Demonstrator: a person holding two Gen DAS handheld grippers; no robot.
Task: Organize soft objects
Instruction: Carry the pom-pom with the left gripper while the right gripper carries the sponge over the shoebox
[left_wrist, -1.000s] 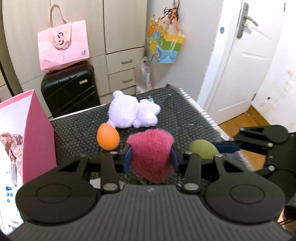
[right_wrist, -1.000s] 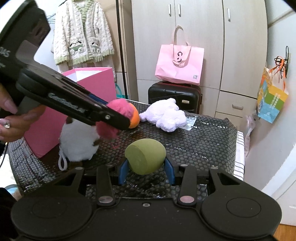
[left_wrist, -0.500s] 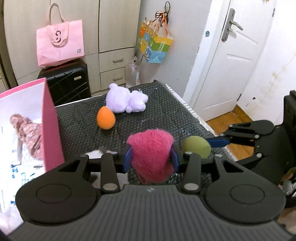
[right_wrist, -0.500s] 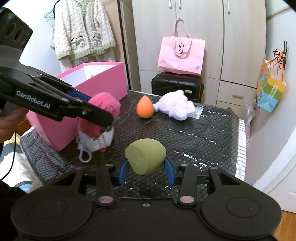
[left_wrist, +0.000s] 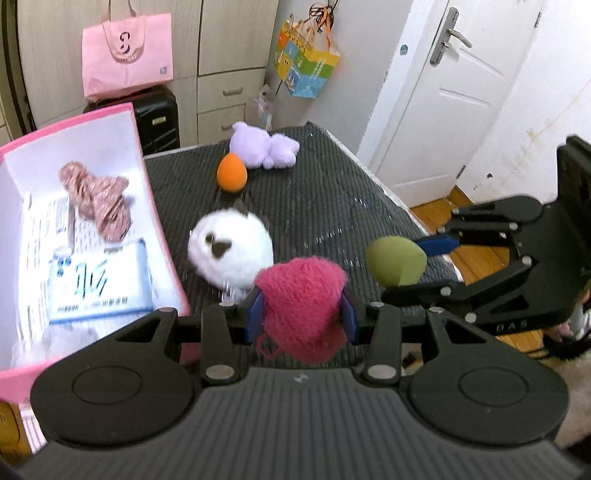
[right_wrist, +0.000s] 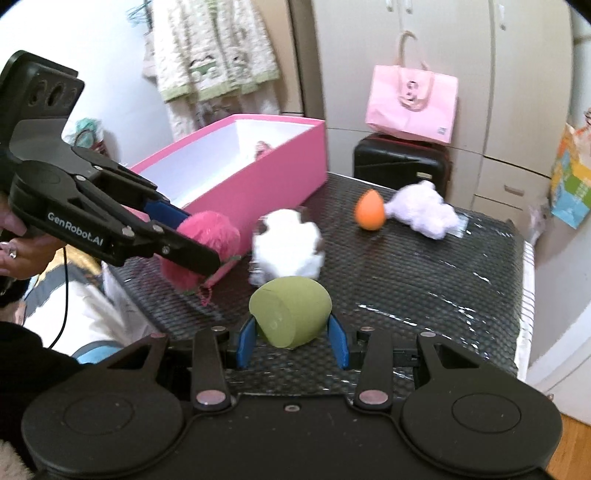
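Two soft items are in my grip. My left gripper is clamped on the pink fuzzy plush, whose rounded top stands up above the blue pads while a loose thread hangs from its lower edge. My right gripper is clamped on the green sponge, egg-shaped, its long axis lying roughly across the pads, flat cut face toward the camera and left, narrow end to the right.

Reference landmark: the pink box, open at the top, standing on the black mat. Inside the box lie a crumpled patterned cloth and printed leaflets. Just beside the box's right wall sits a white plush with dark patches, blurred. Farther along the mat from the box are an orange sponge, its tip pointing up and right, and, just beside it, a lilac plush lying on its side.

In the right wrist view the pink fuzzy plush hangs near the box's near corner, and the white plush lies between that corner and the green sponge. Both held items are clear of the mat and outside the box. Beyond the mat, behind the box, stand a black suitcase and a pink bag on top of it.
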